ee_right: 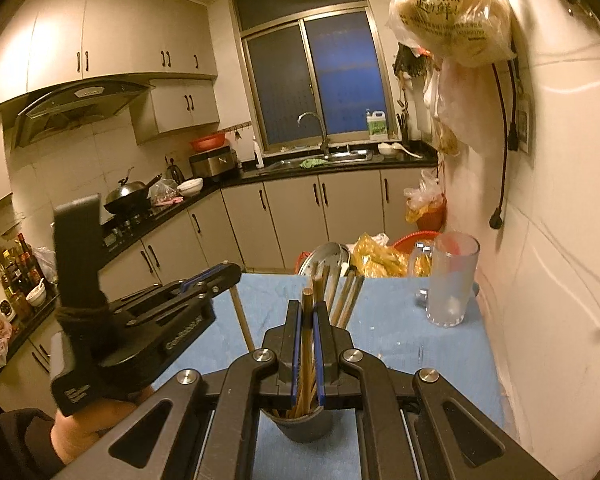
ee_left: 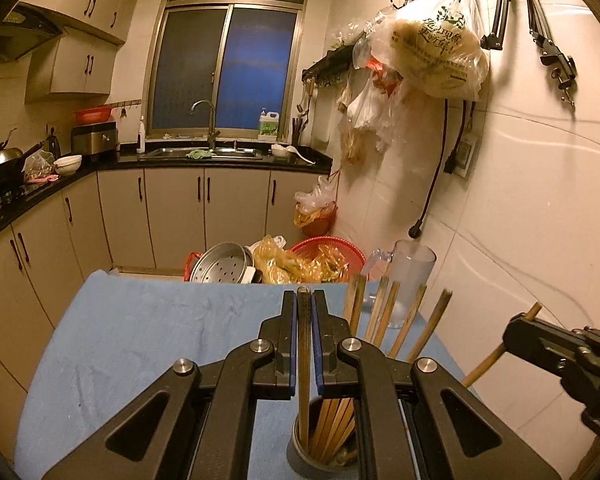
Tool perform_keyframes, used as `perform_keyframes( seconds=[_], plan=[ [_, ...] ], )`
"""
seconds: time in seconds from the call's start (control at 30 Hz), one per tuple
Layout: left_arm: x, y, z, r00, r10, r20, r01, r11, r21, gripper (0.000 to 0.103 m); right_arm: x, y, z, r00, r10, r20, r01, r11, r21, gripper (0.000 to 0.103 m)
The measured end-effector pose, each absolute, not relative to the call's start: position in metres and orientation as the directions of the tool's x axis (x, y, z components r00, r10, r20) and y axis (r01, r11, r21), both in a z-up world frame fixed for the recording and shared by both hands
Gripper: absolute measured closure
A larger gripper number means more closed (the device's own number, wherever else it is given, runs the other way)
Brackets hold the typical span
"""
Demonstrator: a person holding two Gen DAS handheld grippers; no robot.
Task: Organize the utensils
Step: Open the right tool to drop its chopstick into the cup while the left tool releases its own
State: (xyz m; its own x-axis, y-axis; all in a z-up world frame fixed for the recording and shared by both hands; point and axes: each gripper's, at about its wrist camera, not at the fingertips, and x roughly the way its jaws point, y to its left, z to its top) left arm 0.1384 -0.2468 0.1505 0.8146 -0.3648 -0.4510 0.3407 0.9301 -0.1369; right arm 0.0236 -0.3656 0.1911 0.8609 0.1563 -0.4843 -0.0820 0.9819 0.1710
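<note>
A: Item one. Left tongs [ee_left: 304, 300]: jaws narrow, clamped on a dark chopstick [ee_left: 303, 360] that stands upright with its lower end inside the grey holder [ee_left: 300, 456].

B: Item two?

A: Right tongs [ee_right: 308, 312]: jaws narrow, clamped on a light wooden chopstick [ee_right: 307, 344], also upright, lower end apparently down among the others in the holder [ee_right: 300, 428].

B: Holder contents and position?

A: A bunch of wooden chopsticks [ee_left: 380, 312] leaning toward the wall side, fanned out. The holder stands on the blue-covered desk [ee_left: 140, 340], just below both tongs. A frosted glass mug [ee_right: 452, 284] stands near the far wall-side corner, well apart from the holder.

B: Step in hand?

A: By my reading, placement: each pair of tongs is delivering one stick into the holder, and both look seated or nearly so. No loose utensils show on the desk.

B: Next move calls for?

A: Probably opening each pair of jaws just enough to free its stick, then lifting straight up, so the leaning bunch is not snagged nor the holder tipped.
</note>
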Motion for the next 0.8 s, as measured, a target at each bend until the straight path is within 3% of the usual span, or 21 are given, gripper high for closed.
perform_keyframes(
  seconds=[0.33, 0.37, 0.4, 0.47, 0.63, 0.7, 0.8],
  plan=[
    [0.115, -0.241, 0.157, 0.823, -0.346, -0.450, 0.345, 0.935, -0.086, 0.091, 0.018, -0.364, 0.179, 0.852, 0.106, -0.513, -0.027, 0.987, 0.158, 0.093],
    [0.111, -0.240, 0.159, 0.826, -0.342, -0.447, 0.344, 0.936, -0.081, 0.082, 0.015, -0.364, 0.180, 0.853, 0.100, -0.513, -0.019, 0.987, 0.161, 0.090],
    [0.107, -0.238, 0.160, 0.828, -0.343, -0.444, 0.343, 0.936, -0.083, 0.065, 0.012, -0.365, 0.181, 0.854, 0.098, -0.511, -0.013, 0.986, 0.168, 0.087],
    [0.099, -0.232, 0.164, 0.833, -0.342, -0.434, 0.336, 0.937, -0.094, 0.048, 0.007, -0.365, 0.182, 0.857, 0.092, -0.507, -0.003, 0.985, 0.172, 0.082],
    [0.075, -0.216, 0.168, 0.848, -0.316, -0.425, 0.310, 0.947, -0.086, 0.040, -0.019, -0.363, 0.179, 0.862, 0.073, -0.502, 0.023, 0.983, 0.182, 0.064],
    [0.066, -0.210, 0.168, 0.851, -0.308, -0.425, 0.303, 0.949, -0.082, 0.039, -0.028, -0.362, 0.175, 0.860, 0.076, -0.504, 0.026, 0.981, 0.193, 0.048],
    [0.053, -0.202, 0.168, 0.856, -0.294, -0.426, 0.295, 0.953, -0.066, 0.032, -0.042, -0.358, 0.169, 0.858, 0.080, -0.508, 0.026, 0.980, 0.199, 0.044]
  ],
)
